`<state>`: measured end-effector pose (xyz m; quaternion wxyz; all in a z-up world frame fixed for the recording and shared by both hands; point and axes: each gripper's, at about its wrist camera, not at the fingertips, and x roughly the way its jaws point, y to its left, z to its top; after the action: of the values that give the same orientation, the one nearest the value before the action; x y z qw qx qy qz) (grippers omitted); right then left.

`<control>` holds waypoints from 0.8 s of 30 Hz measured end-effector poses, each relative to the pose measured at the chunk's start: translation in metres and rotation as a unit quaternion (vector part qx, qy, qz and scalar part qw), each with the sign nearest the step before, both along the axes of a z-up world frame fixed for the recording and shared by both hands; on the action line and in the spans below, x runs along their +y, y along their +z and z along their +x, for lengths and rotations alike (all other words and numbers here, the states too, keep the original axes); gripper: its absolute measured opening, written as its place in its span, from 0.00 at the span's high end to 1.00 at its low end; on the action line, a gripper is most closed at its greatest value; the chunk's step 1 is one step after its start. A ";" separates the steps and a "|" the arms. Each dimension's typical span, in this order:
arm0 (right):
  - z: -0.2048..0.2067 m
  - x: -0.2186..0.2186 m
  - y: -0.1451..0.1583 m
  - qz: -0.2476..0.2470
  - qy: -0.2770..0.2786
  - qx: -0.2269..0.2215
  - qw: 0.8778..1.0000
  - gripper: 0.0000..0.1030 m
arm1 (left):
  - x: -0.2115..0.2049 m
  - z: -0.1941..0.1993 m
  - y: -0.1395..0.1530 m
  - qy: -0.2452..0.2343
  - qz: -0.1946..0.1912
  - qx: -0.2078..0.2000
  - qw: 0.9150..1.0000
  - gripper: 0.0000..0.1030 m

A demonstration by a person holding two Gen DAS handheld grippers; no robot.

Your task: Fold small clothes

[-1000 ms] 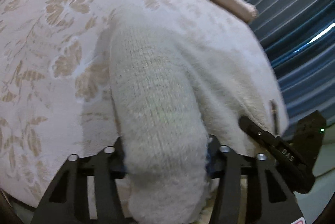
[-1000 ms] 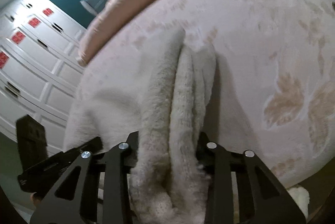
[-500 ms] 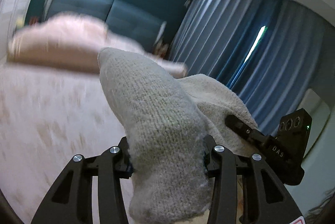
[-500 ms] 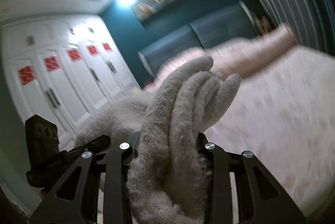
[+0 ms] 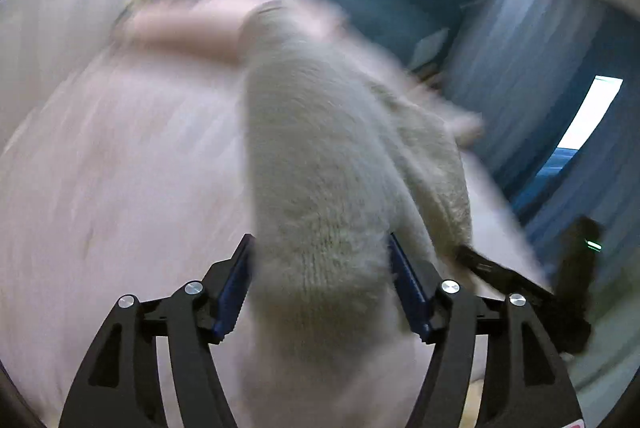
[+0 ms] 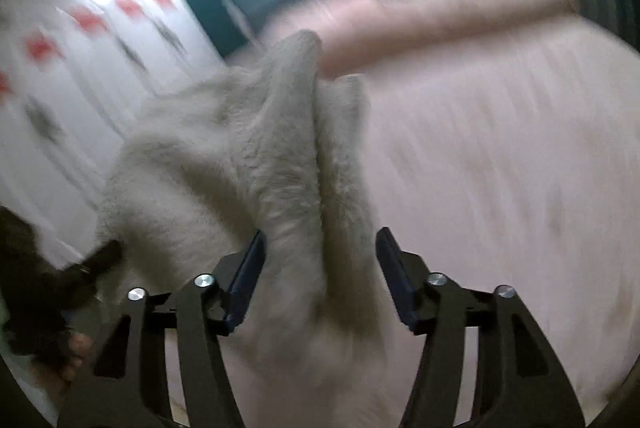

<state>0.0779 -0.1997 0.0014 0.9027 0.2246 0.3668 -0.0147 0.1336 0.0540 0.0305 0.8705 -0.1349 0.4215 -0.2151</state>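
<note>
Pale bed (image 5: pixel 100 188) underneath, blurred. Cream knit garment (image 5: pixel 320 188) stretches over it, between both claws. Left claw (image 5: pixel 320 268) jaws opening, garment fold between pads. Right claw (image 6: pixel 320 260) jaws opening, bunched edge between.

We see the knit garment (image 5: pixel 320 188) running forward between the left gripper (image 5: pixel 320 268) fingers, over the bed (image 5: pixel 120 188); pillow (image 5: pixel 188 28) behind it at the far end, curtain (image 5: pixel 540 68) to the right. In the right wrist view the garment (image 6: pixel 280 168) lies between the right gripper (image 6: pixel 320 264) fingers, wardrobe (image 6: pixel 80 48) left, bed (image 6: pixel 500 168) right
</note>
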 end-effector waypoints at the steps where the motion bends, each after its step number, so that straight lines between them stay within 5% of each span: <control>1: -0.007 0.002 -0.025 0.000 0.002 0.026 1.000 0.51 | 0.007 -0.001 -0.021 0.007 -0.002 0.025 1.000 0.42; 2: -0.017 0.003 -0.045 0.011 0.007 0.039 0.999 0.51 | 0.024 -0.008 -0.053 0.026 -0.014 0.059 0.998 0.42; 5: -0.034 0.003 -0.059 0.009 0.008 0.049 0.999 0.45 | 0.053 -0.014 -0.073 0.059 -0.057 0.081 0.993 0.41; 8: -0.011 -0.003 -0.037 0.015 0.012 0.023 1.000 0.17 | 0.060 0.009 -0.062 0.073 -0.088 0.074 0.991 0.35; 12: 0.049 -0.012 -0.031 0.049 0.019 0.017 0.998 0.13 | 0.057 0.044 -0.060 0.069 -0.115 0.062 0.989 0.22; 17: 0.107 -0.003 -0.081 0.071 0.027 0.083 0.994 0.13 | 0.052 0.093 -0.106 0.078 -0.133 0.128 0.980 0.22; 18: 0.115 0.000 -0.093 0.081 0.032 0.095 0.992 0.14 | 0.050 0.099 -0.117 0.076 -0.141 0.141 0.977 0.23; 20: 0.130 0.012 -0.106 0.097 0.061 0.106 0.988 0.47 | 0.048 0.105 -0.130 0.073 -0.156 0.155 0.973 0.37; 22: 0.134 0.021 -0.093 0.067 0.071 0.092 0.991 0.66 | 0.044 0.106 -0.122 0.063 -0.157 0.133 0.976 0.54; 24: 0.129 0.026 -0.055 0.049 0.083 0.038 0.995 0.70 | 0.039 0.104 -0.099 0.048 -0.150 0.096 0.983 0.57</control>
<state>0.2065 -0.1738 -0.0537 0.8741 0.2364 0.4185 0.0702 0.2381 0.0930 -0.0690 0.8052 -0.3042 0.4589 -0.2202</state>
